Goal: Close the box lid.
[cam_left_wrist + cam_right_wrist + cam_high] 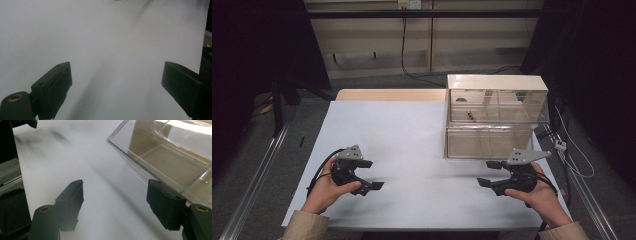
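Note:
A clear plastic box (497, 117) with a lidded upper part and a lower compartment stands at the back right of the white table (412, 145). A small dark item (470, 116) lies inside its upper part. My left gripper (373, 175) is held low over the table's front left, jaws open with nothing between them, and bare white tabletop lies ahead of the left gripper (116, 85). My right gripper (484, 173) hovers at the front right, just in front of the box. In its own view the right gripper (117, 202) is open and empty, with the clear box (175, 152) close on the right.
A strip of wooden board (389, 95) runs along the table's far edge. A black cable (404, 55) hangs from a wall socket onto the floor behind. Metal rails (257, 175) flank the table, and white cables (569, 150) lie beside the box.

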